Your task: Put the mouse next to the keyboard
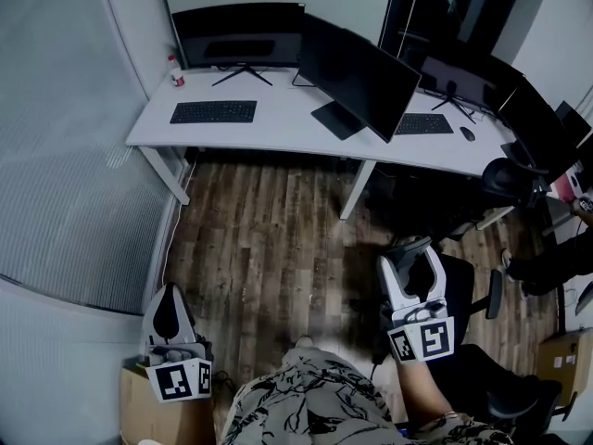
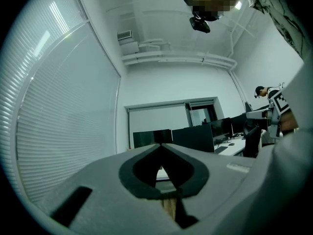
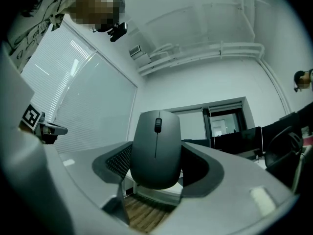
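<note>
Carrying step, I'm judging: right tool [image 1: 412, 253] gripping mouse [image 3: 156, 148], jaws wide around it; left tool [image 1: 169, 297] closed, empty. Next: I'm reaching far desk [image 1: 278, 123], setting mouse beside far-left keyboard [image 1: 213, 111].

Looks steeply down on a long white desk [image 1: 278, 123] above brown plank flooring [image 1: 269, 239]. Finds a flat black keyboard [image 1: 213, 111] lying before a wide black monitor [image 1: 239, 33]. Lower left, shows a white left gripper [image 1: 170, 290], jaws together; lower right, a white right gripper [image 1: 410, 254] clamped on a dark rounded mouse [image 1: 413, 272], well apart from that keyboard.
</note>
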`<state>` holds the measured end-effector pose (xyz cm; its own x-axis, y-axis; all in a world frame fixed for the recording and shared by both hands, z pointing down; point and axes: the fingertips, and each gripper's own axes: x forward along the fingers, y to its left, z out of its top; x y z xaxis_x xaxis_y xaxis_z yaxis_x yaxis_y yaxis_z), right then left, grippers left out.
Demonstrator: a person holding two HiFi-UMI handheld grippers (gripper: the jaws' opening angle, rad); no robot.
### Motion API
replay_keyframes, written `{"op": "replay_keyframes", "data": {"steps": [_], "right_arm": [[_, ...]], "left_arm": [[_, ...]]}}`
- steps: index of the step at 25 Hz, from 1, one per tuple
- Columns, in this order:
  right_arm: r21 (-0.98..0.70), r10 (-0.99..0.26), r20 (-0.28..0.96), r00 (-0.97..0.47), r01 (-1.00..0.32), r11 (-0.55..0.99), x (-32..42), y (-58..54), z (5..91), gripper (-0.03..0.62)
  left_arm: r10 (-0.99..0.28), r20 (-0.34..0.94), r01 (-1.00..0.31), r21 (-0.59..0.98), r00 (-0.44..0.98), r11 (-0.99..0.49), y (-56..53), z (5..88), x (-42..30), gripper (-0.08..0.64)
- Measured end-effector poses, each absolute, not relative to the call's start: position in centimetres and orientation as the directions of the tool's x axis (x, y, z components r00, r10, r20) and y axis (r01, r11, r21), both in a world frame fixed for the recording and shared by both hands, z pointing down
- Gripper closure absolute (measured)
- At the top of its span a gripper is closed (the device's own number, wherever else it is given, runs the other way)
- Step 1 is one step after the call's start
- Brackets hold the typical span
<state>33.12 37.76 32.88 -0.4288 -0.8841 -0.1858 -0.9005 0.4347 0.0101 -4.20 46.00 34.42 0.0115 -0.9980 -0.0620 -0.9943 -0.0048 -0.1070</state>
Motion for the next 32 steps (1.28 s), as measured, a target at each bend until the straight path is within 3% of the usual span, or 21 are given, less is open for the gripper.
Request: {"op": "replay_keyframes", "data": {"steps": [11,32], "right_arm": [[-0.008,-0.876,-0.156,-0.456,-0.886,0.463,32.9,32.5,33.3,0.291],[0.001,-0.913,-0.164,-0.372,-0.926,0.377,24.9,23.7,32.5,0.291]], "left_arm": [[-0.999,-0.049,-0.996,-0.094,0.002,0.002,42.0,34.2,-2.7,0.561],[-0.991,-0.091,-0.990,-0.117,0.095,-0.084,29.5,33.3,-11.4,0.561]]}}
